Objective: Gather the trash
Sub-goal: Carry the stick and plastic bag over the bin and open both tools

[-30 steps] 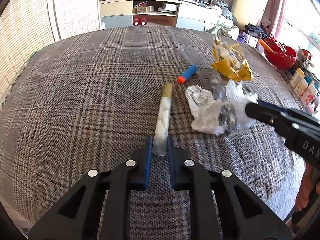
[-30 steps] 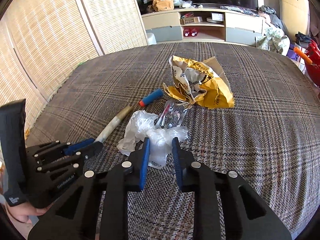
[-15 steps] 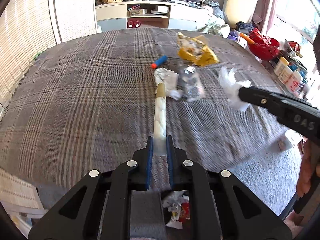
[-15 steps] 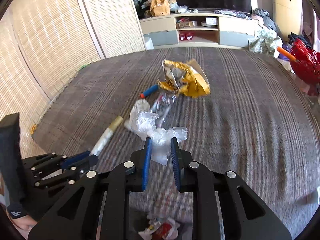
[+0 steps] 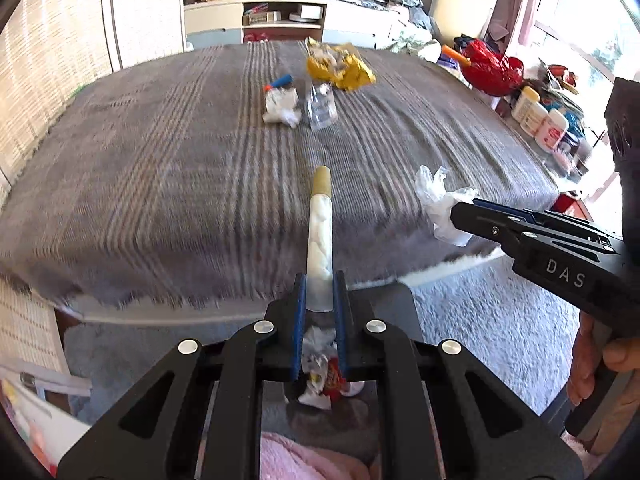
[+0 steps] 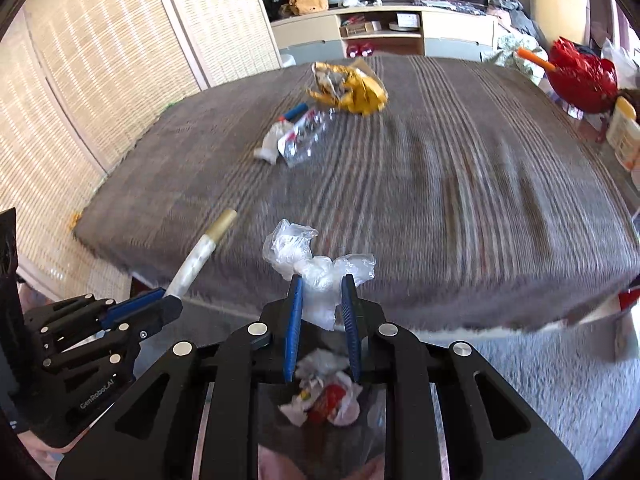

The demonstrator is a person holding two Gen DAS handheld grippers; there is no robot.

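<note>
A plaid-covered bed (image 5: 180,168) was seen beyond a bin of trash (image 6: 324,400). A clear tube (image 5: 320,240) was clamped by the left gripper (image 5: 320,292), crumpled plastic (image 6: 316,264) by the right gripper (image 6: 322,300), both above the bin.

Plaid-covered table (image 5: 160,184) in the foreground; low shelf unit (image 5: 256,20) at far centre; red basket (image 5: 490,68) far right; woven screens (image 6: 80,80) left.
</note>
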